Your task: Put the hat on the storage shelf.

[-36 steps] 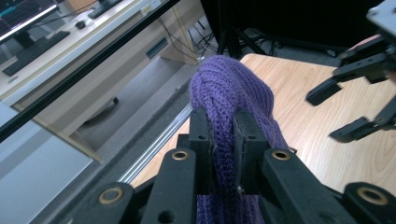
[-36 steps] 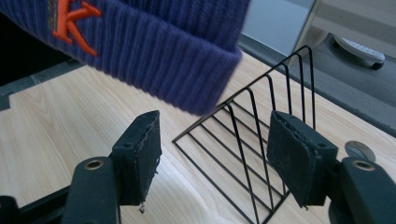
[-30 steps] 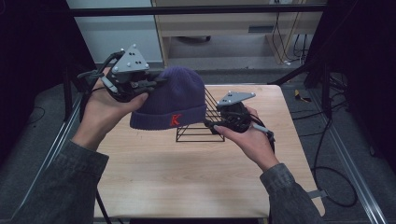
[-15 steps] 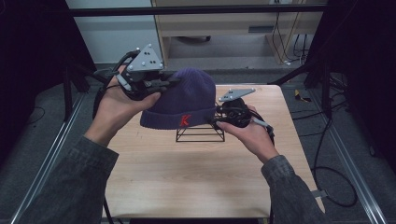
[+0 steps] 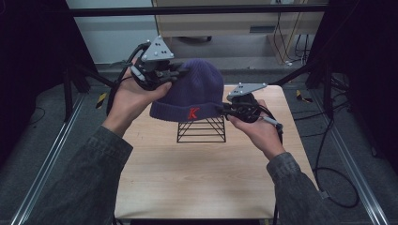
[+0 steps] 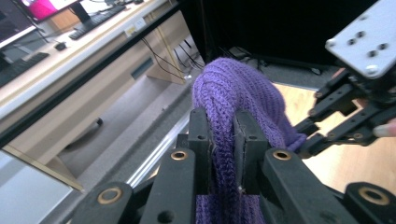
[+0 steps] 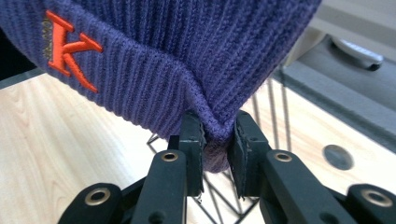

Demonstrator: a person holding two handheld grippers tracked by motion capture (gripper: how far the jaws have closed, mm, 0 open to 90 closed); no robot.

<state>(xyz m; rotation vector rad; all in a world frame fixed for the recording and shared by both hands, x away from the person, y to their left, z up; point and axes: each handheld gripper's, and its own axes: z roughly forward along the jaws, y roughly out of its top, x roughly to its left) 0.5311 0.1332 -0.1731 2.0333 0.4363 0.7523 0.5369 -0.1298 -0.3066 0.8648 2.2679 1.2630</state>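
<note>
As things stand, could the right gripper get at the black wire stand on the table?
Probably not directly: the right gripper is shut on the rim of the purple beanie, which hangs over the wire stand. The left gripper pinches the crown. It would have to release first.

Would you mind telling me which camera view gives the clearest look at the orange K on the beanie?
The right gripper view: the orange K sits large and sharp on the purple beanie, near the right gripper. The high view shows it small but whole. The left gripper view shows plain knit clamped in the left gripper.
</note>
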